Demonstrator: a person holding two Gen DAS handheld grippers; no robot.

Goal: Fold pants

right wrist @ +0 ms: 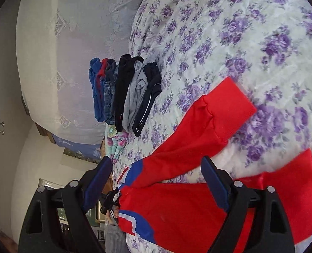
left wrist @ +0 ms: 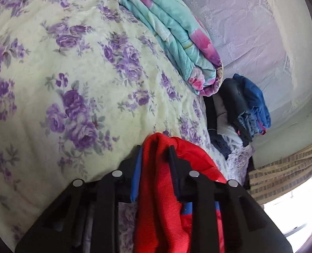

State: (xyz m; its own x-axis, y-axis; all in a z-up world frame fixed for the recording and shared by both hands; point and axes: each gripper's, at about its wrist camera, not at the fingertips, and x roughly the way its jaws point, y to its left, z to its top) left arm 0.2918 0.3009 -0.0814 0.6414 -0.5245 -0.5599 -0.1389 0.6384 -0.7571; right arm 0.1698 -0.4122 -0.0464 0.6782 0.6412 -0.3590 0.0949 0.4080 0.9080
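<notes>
Red pants point(right wrist: 198, 130) with blue and white trim lie spread on the floral bedspread point(right wrist: 240, 31), one leg bent across the other. My right gripper point(right wrist: 156, 164) hangs open over the trimmed end of the pants, its pads clear of the cloth. In the left wrist view my left gripper point(left wrist: 155, 150) is shut on a bunched fold of the red pants point(left wrist: 156, 200), which fills the gap between the blue pads. A small dark shape at the pants' edge in the right wrist view may be the left gripper point(right wrist: 109, 200).
A stack of folded clothes point(right wrist: 124, 92), dark, grey, denim and blue, sits at the bed's edge point(left wrist: 246, 109). A folded teal and pink quilt point(left wrist: 166, 31) lies beside it. A lace-covered surface point(left wrist: 250, 31) lies behind. The floral bedspread point(left wrist: 71, 63) stretches wide to the left.
</notes>
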